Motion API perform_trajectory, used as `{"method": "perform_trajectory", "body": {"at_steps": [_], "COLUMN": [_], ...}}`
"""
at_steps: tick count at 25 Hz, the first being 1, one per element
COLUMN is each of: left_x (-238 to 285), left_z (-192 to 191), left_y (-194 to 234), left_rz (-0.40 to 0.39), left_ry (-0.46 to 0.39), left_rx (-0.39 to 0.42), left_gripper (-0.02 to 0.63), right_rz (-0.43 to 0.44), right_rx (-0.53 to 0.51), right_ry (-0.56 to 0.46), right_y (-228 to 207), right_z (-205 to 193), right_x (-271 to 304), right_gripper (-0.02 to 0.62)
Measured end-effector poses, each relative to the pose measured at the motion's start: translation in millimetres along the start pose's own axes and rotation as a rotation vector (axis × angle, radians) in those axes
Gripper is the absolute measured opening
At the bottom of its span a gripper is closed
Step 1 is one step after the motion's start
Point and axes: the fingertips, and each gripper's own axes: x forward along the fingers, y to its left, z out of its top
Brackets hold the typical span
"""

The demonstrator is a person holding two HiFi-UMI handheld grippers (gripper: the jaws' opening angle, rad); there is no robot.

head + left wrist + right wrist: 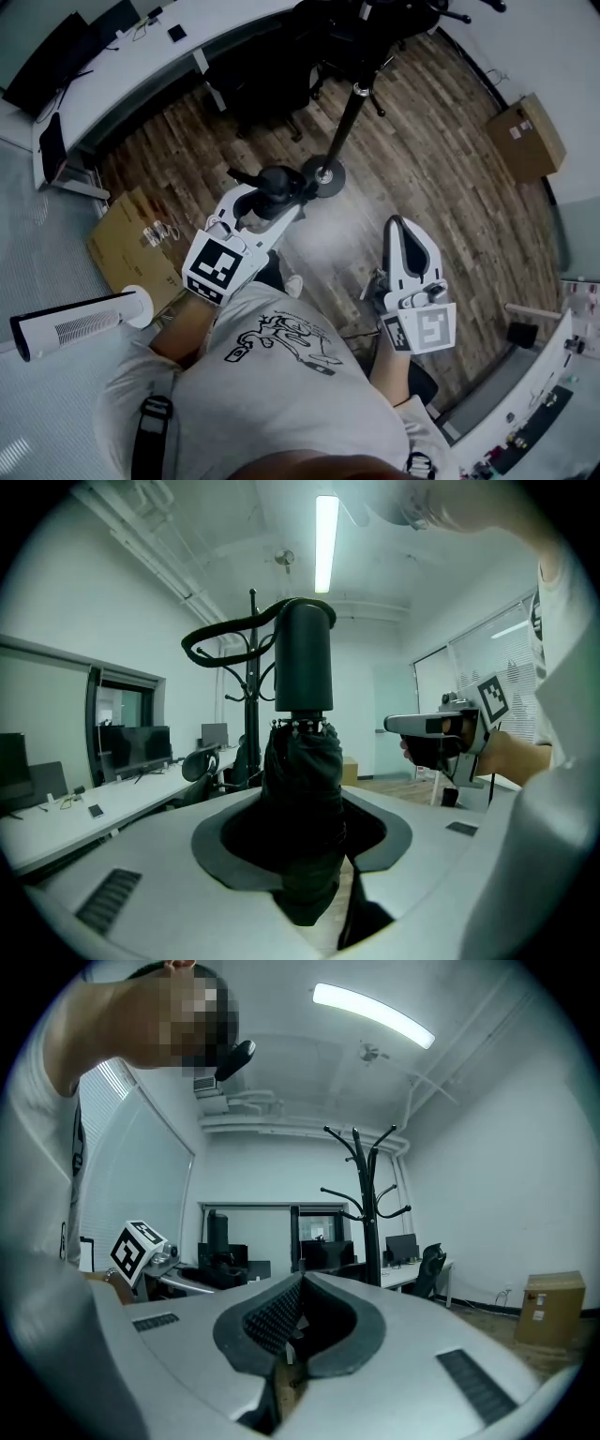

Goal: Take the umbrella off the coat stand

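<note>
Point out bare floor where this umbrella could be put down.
Free: the wood floor between the coat stand and the cardboard box. Crowded: the office chairs along the desk, and the brown carton beside the white fan.

**Left gripper [279,195] clamped on the umbrella [302,761], right gripper [399,225] closed and empty**

In the head view the left gripper reaches up-frame from centre left. Its marker cube [214,266] faces the camera and the bare left forearm [183,328] lies behind it. Its jaws press on the folded umbrella, which stands upright between them. The right gripper sits at centre right, well apart from the left, and also points up-frame. Its jaws meet at the tips with nothing between them. The right forearm [392,375] runs back toward the lower edge.
</note>
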Motion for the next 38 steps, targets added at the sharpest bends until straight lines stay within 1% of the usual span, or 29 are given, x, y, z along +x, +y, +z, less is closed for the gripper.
{"method": "perform_trajectory", "body": {"at_steps": [7, 12, 18, 24, 30, 38], "left_x": [27, 49, 74, 100, 129, 168], "left_z": [-5, 3, 16, 19, 19, 28], "left_y": [39, 71, 119, 166, 197, 209], "left_rz": [-0.012, -0.037, -0.068, -0.101, -0.150, -0.250], "left_ry": [0.030, 0.034, 0.033, 0.053, 0.080, 0.085], "left_rx": [0.002, 0.008, 0.020, 0.026, 0.052, 0.102], "left_gripper": [0.204, 0.204, 0.204, 0.204, 0.202, 0.202], "right_rz": [0.005, 0.004, -0.018, -0.021, 0.018, 0.105], "right_rx": [0.001, -0.012, -0.023, -0.042, -0.057, -0.060], "right_ry": [-0.001, -0.007, -0.013, -0.015, -0.028, -0.052], "right_y": [-9, -16, -25, -24, -13, 7], "right_z": [1, 9, 22, 37, 55, 75], "right_x": [48, 89, 143, 199, 250, 310], "right_gripper": [0.009, 0.009, 0.009, 0.009, 0.011, 0.042]}}
